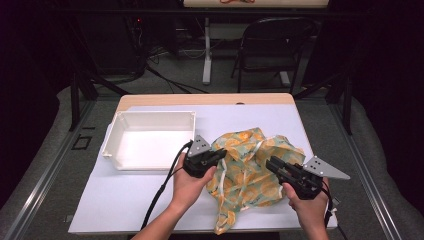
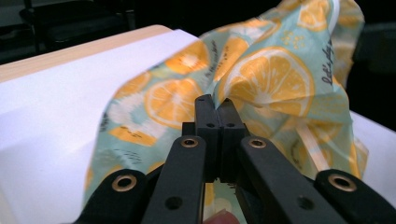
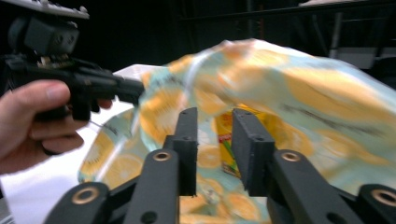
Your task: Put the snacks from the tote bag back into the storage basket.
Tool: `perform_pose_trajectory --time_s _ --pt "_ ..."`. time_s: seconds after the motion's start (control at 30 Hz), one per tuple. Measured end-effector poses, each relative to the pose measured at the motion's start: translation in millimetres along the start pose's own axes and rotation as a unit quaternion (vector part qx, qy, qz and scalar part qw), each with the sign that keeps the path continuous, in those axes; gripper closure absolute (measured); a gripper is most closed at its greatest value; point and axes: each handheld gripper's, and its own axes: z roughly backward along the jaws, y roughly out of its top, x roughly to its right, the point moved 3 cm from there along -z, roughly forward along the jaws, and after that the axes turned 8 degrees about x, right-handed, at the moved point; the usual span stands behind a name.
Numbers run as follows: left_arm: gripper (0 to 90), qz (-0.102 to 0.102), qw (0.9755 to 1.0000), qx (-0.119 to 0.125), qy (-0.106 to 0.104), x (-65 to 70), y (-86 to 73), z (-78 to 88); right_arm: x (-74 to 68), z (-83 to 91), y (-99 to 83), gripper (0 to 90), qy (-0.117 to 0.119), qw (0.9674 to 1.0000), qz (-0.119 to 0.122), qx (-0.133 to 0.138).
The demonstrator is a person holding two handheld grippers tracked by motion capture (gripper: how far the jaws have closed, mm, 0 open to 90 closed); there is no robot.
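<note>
From the high view, the orange-print bag [image 1: 252, 170] sits crumpled on the white table [image 1: 125, 200], right of the white bin [image 1: 150, 140], with the left gripper [image 1: 223, 153] at its left edge and the right gripper [image 1: 270, 162] at its right side. Left gripper view: jaws pinched tight on a fold of the bag. Right gripper view: jaws parted, nothing pressed between them, bag just ahead, a yellow carton [image 3: 225, 142] inside it.

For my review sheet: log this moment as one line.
left gripper: shut on orange-print bag | right gripper: jaws open, at bag | white bin: empty
</note>
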Motion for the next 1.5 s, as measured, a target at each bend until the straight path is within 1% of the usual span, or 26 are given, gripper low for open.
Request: perform_pose_trajectory --time_s 0.07,0.1,0.27,0.3,0.33,0.47,0.57,0.6,0.63,0.67,0.77,0.8,0.83,0.93,0.97,1.0,1.03,1.07,1.17,1.23,1.27,1.33,1.37,1.4,1.43,1.5 --pt "90.0 0.014 0.9999 -0.003 0.002 -8.8 3.2 -1.9 5.7 7.0 -0.3 62.3 -0.023 0.9997 0.004 0.004" --pt "90.0 0.014 0.9999 -0.003 0.003 -11.7 3.8 -2.7 7.6 8.7 0.0 60.2 -0.038 0.9992 0.005 0.008" --pt "90.0 0.032 0.9994 0.002 0.013 -23.0 4.6 -5.5 19.0 16.6 3.3 49.5 -0.094 0.9952 0.013 0.026" --pt "90.0 0.032 0.9994 0.002 0.013 -23.0 4.6 -5.5 19.0 16.6 3.3 49.5 -0.094 0.9952 0.013 0.026" --pt "90.0 0.036 0.9992 0.001 0.017 -26.5 5.0 -6.0 23.8 16.4 4.3 43.9 -0.104 0.9942 0.016 0.022" --pt "90.0 0.041 0.9989 0.009 0.021 -31.0 7.2 -7.6 29.6 12.1 6.2 38.5 -0.12 0.9921 0.031 0.018" --pt "90.0 0.047 0.9985 0.015 0.023 -34.5 9.4 -8.2 37.4 5.0 5.7 31.0 -0.135 0.9905 0.029 0.001" --pt "90.0 0.047 0.9985 0.015 0.023 -34.5 9.4 -8.2 37.4 5.0 5.7 31.0 -0.135 0.9905 0.029 0.001" --pt "90.0 0.048 0.9984 0.016 0.025 -36.4 10.3 -8.3 45.8 -0.5 2.9 27.8 -0.153 0.9879 0.023 -0.011" --pt "90.0 0.049 0.9984 0.014 0.025 -37.2 10.6 -8.1 49.0 -2.7 1.6 26.9 -0.157 0.9874 0.017 -0.014" --pt "90.0 0.048 0.9983 0.018 0.027 -38.7 10.6 -9.0 60.7 -14.0 -4.5 24.5 -0.145 0.9885 -0.016 -0.04" --pt "90.0 0.048 0.9983 0.018 0.026 -39.9 10.5 -9.2 60.7 -14.0 -4.5 24.5 -0.145 0.9885 -0.016 -0.04" --pt "90.0 0.051 0.9982 0.016 0.028 -41.4 10.3 -9.3 65.8 -22.0 -9.6 37.1 -0.145 0.9876 -0.029 -0.052" --pt "90.0 0.055 0.9977 0.02 0.033 -45.6 10.5 -9.5 66.8 -28.8 -11.7 67.4 -0.132 0.9895 -0.033 -0.048" --pt "90.0 0.061 0.9973 0.022 0.035 -47.0 10.6 -9.7 66.8 -31.0 -11.2 74.9 -0.125 0.9906 -0.03 -0.048" --pt "90.0 0.061 0.9973 0.022 0.035 -47.0 10.6 -9.7 66.8 -31.0 -11.2 74.9 -0.125 0.9906 -0.03 -0.048" --pt "90.0 0.062 0.9972 0.021 0.037 -49.8 10.6 -9.7 66.8 -33.5 -10.3 79.8 -0.121 0.9911 -0.028 -0.048" --pt "90.0 0.068 0.9965 0.023 0.043 -54.3 10.4 -10.4 67.9 -39.5 -7.7 87.5 -0.127 0.9907 -0.021 -0.043" --pt "90.0 0.075 0.9955 0.025 0.052 -58.7 9.7 -11.4 70.7 -44.1 -5.7 89.0 -0.131 0.9904 -0.022 -0.038" --pt "90.0 0.087 0.9938 0.024 0.066 -67.1 8.5 -13.0 75.0 -53.6 -3.1 89.5 -0.136 0.9897 -0.019 -0.038" --pt "90.0 0.087 0.9938 0.024 0.066 -67.1 8.5 -13.0 76.5 -56.8 -2.0 89.6 -0.138 0.9896 -0.019 -0.038" --pt "90.0 0.096 0.9916 0.019 0.084 -75.9 7.5 -14.1 79.8 -63.6 0.6 89.8 -0.138 0.9896 -0.018 -0.036" --pt "90.0 0.096 0.9916 0.019 0.084 -75.9 7.5 -14.1 79.8 -63.6 0.6 89.8 -0.138 0.9896 -0.018 -0.036" --pt "90.0 0.106 0.9897 0.012 0.096 -81.7 6.5 -15.5 85.0 -71.4 3.1 89.8 -0.14 0.9891 -0.022 -0.039" --pt "90.0 0.112 0.9885 0.009 0.101 -83.5 6.1 -16.7 87.9 -75.1 3.6 89.8 -0.14 0.9888 -0.024 -0.046" --pt "90.0 0.117 0.9877 0.005 0.103 -85.3 5.6 -17.5 90.5 -79.6 3.4 89.9 -0.142 0.9882 -0.028 -0.048"
